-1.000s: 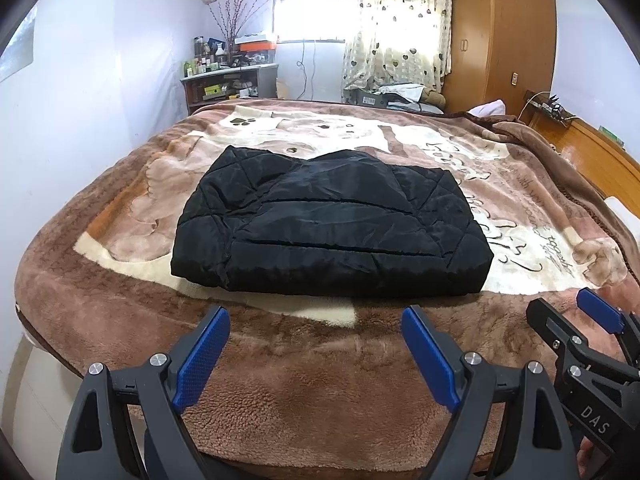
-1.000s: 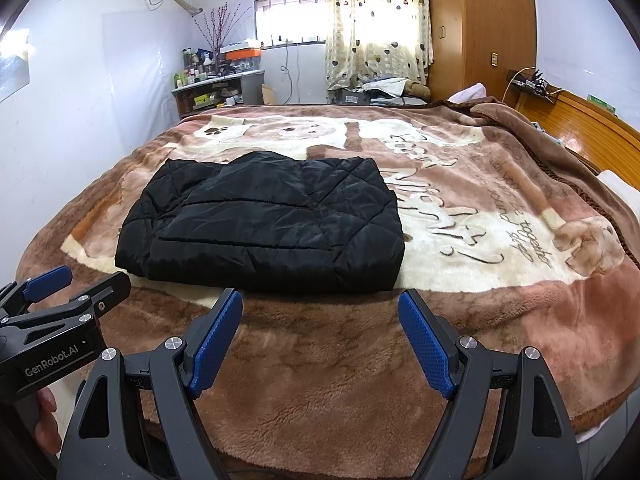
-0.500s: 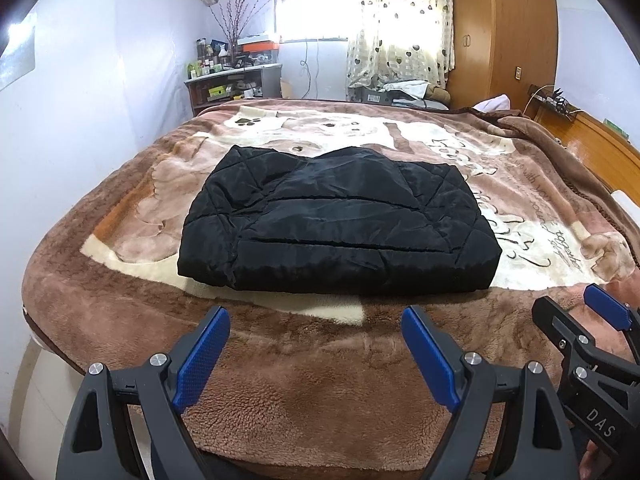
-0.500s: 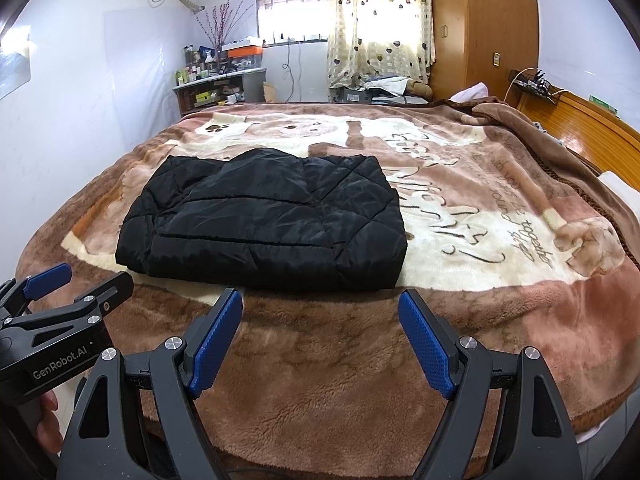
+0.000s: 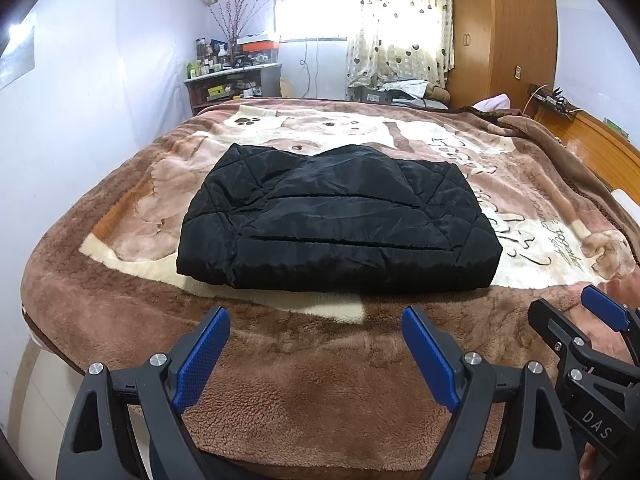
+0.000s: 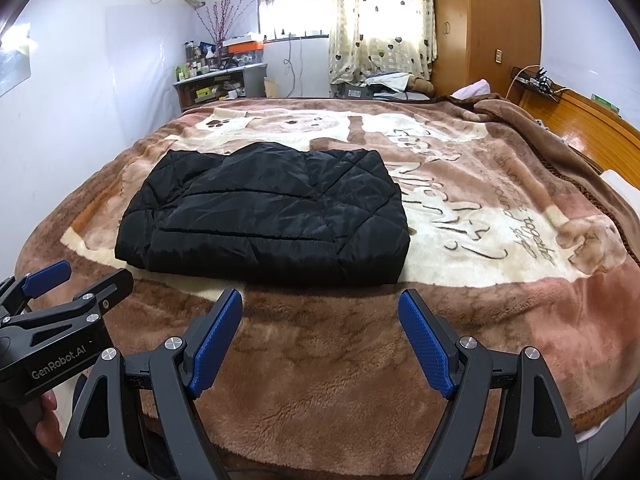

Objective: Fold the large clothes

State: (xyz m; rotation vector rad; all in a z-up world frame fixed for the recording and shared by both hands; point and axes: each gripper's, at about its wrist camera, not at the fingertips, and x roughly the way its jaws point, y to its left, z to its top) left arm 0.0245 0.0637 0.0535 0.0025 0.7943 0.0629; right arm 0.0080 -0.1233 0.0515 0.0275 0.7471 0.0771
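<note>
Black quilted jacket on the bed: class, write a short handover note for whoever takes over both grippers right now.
Left gripper: open, holding nothing, off the near edge of the bed.
Right gripper: open, holding nothing, beside the left one.
Black quilted jacket: lies folded in a compact rectangle on the brown blanket, touched by neither gripper.
Done: folding looks complete.
Left: probably nothing, perhaps tidy the edges or move it away.
</note>
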